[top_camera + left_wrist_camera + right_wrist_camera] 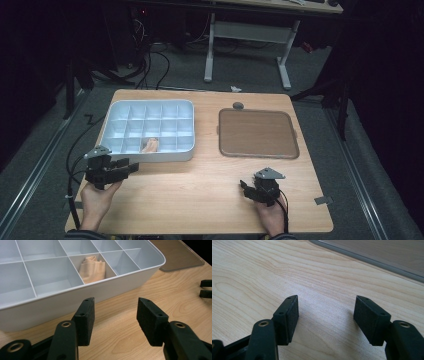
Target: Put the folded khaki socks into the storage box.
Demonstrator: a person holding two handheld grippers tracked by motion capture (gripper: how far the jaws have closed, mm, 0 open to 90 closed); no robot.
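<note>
The cloth (92,268) lies bunched in a front-row cell of the white tray (150,156), on the tabletop (200,185). The left tongs (115,315) sit just in front of the tray's near wall, spread with nothing between them. The right tongs (325,315) rest near the brown mat (257,132), spread and empty too.
</note>
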